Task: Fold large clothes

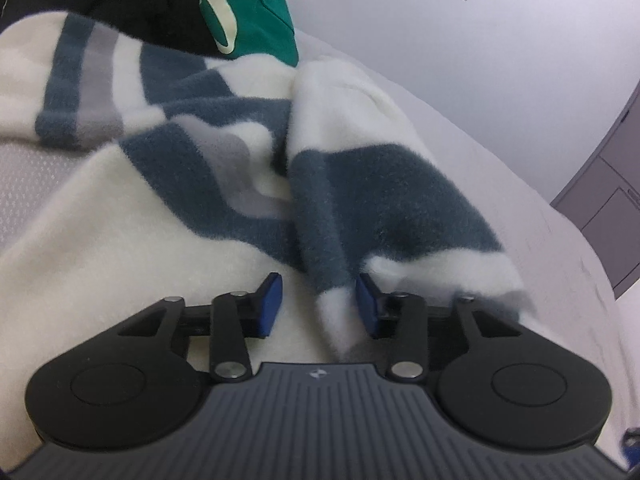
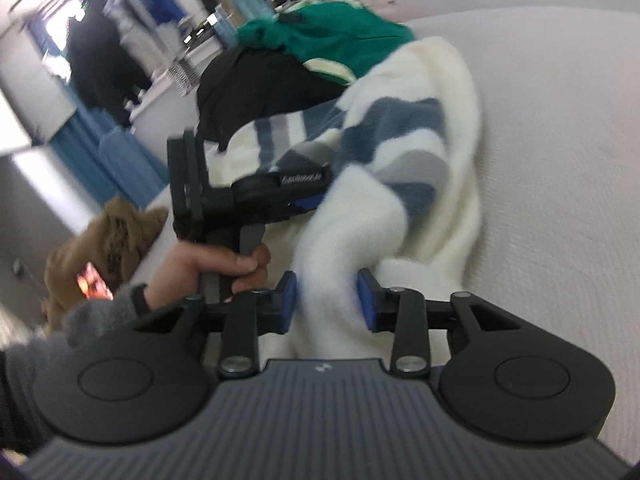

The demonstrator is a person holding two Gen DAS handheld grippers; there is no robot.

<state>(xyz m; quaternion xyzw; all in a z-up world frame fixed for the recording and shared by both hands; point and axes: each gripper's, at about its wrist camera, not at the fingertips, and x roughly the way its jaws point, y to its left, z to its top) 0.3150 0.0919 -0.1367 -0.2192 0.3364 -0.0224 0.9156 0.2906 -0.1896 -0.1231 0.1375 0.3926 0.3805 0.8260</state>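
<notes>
A fluffy cream fleece garment [image 1: 168,184] with dark blue and grey stripes lies rumpled on a pale bed [image 1: 500,152]. In the left wrist view a striped fold of it runs down between the blue pads [image 1: 273,300] of my left gripper [image 1: 320,306]. The fold touches only the right-hand pad and a gap shows on the left, so the jaws stand open. In the right wrist view a thick cream bunch of the fleece garment [image 2: 404,168] fills the gap of my right gripper [image 2: 328,300], which is shut on it. A hand [image 2: 216,264] holds the left gripper [image 2: 310,202] just beyond, nose in the fleece.
A black garment [image 2: 260,84] and a green one [image 2: 336,32] are piled at the far end of the fleece. A brown bag [image 2: 112,240] stands off the bed's left side. A grey cabinet [image 1: 608,208] stands at the right. Bare bed sheet [image 2: 560,140] spreads right of the fleece.
</notes>
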